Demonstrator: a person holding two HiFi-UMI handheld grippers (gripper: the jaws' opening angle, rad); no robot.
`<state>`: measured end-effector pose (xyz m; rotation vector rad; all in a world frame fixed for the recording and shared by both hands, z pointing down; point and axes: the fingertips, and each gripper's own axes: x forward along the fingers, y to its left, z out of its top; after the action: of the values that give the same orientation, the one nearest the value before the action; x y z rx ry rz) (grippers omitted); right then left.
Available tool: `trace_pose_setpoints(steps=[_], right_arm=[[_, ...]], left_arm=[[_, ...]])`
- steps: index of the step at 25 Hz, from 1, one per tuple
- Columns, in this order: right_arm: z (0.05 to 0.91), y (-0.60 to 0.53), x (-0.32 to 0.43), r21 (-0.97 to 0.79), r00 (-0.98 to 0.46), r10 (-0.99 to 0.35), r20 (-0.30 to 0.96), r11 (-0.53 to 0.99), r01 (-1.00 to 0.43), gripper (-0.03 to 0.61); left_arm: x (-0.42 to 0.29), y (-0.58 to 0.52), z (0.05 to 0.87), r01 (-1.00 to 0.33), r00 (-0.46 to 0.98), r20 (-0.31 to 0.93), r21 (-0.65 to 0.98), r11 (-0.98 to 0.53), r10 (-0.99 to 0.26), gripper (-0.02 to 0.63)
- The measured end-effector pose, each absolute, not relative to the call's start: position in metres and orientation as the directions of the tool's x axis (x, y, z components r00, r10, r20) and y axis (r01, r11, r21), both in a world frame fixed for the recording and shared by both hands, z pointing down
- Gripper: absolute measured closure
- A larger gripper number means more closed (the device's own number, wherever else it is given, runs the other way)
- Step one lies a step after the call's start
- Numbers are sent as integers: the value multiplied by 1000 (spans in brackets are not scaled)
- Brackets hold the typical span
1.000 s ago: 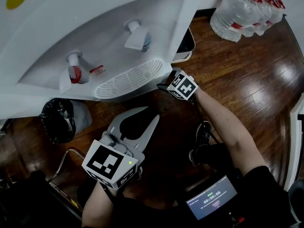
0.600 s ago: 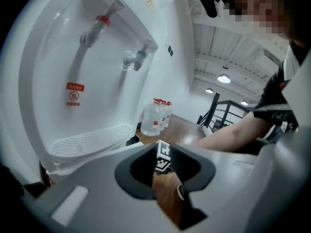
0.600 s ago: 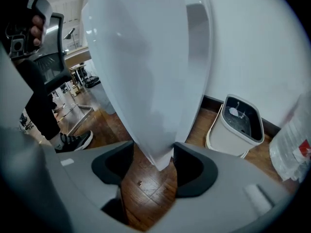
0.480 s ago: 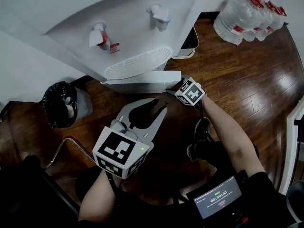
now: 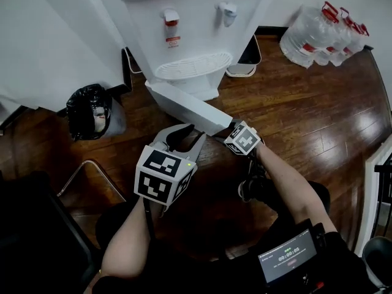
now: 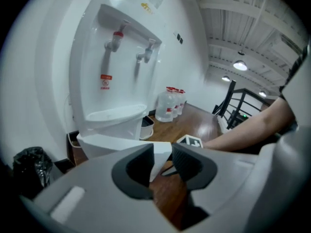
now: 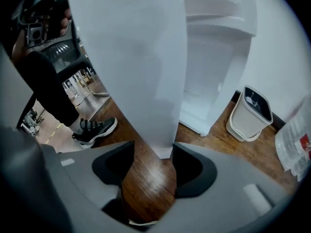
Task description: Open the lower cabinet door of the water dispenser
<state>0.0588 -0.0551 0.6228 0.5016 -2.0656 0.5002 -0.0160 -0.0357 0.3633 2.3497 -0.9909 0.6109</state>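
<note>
Looking down from your head camera, you see the white water dispenser (image 5: 196,32) standing against the wall, with its lower cabinet door (image 5: 190,108) swung well out over the wooden floor (image 5: 294,115). The door's free end reaches toward you. Your right gripper (image 5: 228,133) sits right at that free end, and your left gripper (image 5: 184,136) is just beside the door on its near side, close to the right one. A black trash bag (image 5: 90,110) stands to the left of the dispenser, a small white bin (image 5: 248,59) is just to its right, and a cluster of water bottles (image 5: 324,29) is farther right, by the wall.

In your left gripper view, the fingers (image 6: 136,171) stand apart and are opening. A corner of the door shows in the gap between them, but neither pad presses on it. The dispenser's taps and drip tray rise beyond.

In your right gripper view, the fingers (image 7: 192,166) are parted, with the door's lower corner standing between them. The corner lies against or just beside the right-hand finger, while floor shows in the wide gap on the other side, so there is no clamp on the door. A shoe (image 7: 95,127) rests on the floor at the left.
</note>
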Motion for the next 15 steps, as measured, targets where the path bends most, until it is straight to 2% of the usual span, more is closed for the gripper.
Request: trace_pose_setpoints(steps=[4, 11, 15], right_arm=[[596, -13, 31, -143, -508, -122, 853, 881, -451, 328], [524, 23, 1, -252, -638, -130, 759, 845, -472, 328], [512, 33, -10, -277, -645, -105, 757, 842, -462, 328]], left_arm=[[-27, -29, 359, -782, 602, 583, 291, -551, -545, 474], [-53, -7, 375, -809, 573, 604, 310, -500, -554, 474], [-69, -3, 392, -834, 541, 629, 315, -453, -558, 474]])
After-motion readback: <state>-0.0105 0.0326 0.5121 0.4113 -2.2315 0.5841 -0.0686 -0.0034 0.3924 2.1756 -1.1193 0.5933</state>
